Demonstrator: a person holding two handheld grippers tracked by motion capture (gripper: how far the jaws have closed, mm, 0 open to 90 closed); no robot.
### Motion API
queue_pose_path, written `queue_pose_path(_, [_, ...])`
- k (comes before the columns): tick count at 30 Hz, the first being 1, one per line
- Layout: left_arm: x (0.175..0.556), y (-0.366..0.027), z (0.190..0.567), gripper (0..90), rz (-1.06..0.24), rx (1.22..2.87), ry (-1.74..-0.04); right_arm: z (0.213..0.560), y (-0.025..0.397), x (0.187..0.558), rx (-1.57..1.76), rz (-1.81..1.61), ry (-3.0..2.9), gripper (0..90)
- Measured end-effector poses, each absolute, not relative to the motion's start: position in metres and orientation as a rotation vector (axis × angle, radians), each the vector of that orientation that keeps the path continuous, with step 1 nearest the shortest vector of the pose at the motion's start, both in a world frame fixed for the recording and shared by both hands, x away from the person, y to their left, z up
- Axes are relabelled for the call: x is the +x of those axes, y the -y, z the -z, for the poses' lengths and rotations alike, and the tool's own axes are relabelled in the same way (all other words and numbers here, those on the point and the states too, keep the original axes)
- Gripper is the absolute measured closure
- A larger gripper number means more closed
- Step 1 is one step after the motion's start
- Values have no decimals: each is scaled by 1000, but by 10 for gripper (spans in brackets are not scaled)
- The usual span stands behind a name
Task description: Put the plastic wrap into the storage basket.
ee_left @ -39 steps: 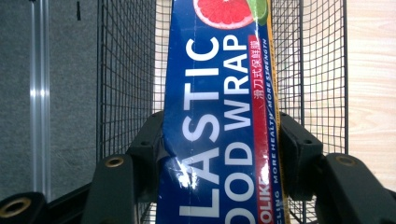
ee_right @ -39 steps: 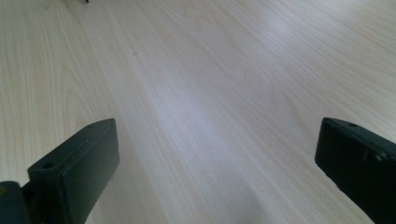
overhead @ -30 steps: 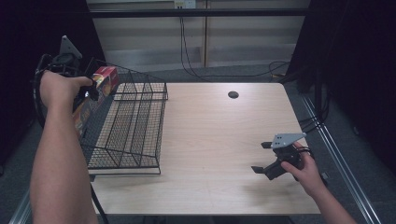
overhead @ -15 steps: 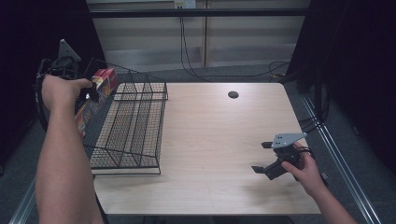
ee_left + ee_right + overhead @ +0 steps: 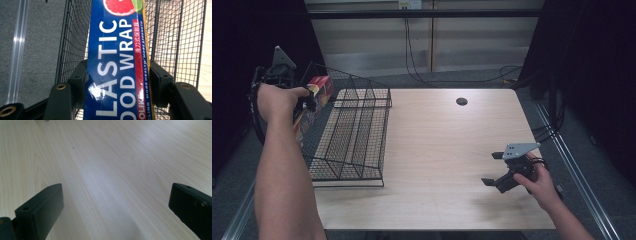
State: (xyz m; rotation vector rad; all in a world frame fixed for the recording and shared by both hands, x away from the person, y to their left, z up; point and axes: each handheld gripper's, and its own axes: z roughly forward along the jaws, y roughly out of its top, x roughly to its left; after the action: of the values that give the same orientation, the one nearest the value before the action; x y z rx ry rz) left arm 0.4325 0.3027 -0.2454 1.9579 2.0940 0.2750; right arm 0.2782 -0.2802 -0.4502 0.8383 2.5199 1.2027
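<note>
At table's far-left edge, the left gripper (image 5: 307, 102) is seen clamped on a plastic wrap box (image 5: 117, 62), jaws closed against both long sides of the box. The box is held lengthwise, raised over the left side of the wire basket (image 5: 357, 135), not yet resting in it; basket mesh is visible beneath it in the left gripper view. The right gripper (image 5: 497, 170) is held low over the bare wooden table (image 5: 447, 150) at the near right, jaws spread wide, nothing between them. Step judged in hand: carrying the box to the basket for placement. Next move is judged to call for lowering the box past the rim, kept parallel to the basket's long axis, then jaws released once it is supported. Risk noted: a box end catching on the wire wall.
</note>
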Motion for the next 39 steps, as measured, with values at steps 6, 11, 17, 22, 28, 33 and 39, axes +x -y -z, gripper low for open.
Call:
queue_pose_path(6, [434, -305, 253, 437, -280, 1956, -2113, 449, 281, 277, 842, -1203, -2516, 0])
queue_pose_path(11, [436, -305, 259, 436, -276, 1945, -2124, 449, 282, 278, 836, -1205, -2515, 0])
queue_pose_path(17, [439, -305, 267, 435, -273, 1939, -2134, 450, 282, 278, 842, -1202, -2514, 0])
queue_pose_path(22, [439, -307, 272, 434, -265, 1954, -2139, 450, 282, 278, 839, -1203, -2513, 0])
queue_pose_path(28, [440, -306, 276, 433, -270, 1943, -2155, 450, 281, 278, 840, -1208, -2518, 0])
queue_pose_path(33, [442, -303, 279, 432, -256, 1950, -2159, 450, 281, 278, 843, -1207, -2520, 0])
queue_pose_path(39, [445, -301, 286, 431, -256, 1939, -2176, 451, 281, 278, 837, -1209, -2520, 0])
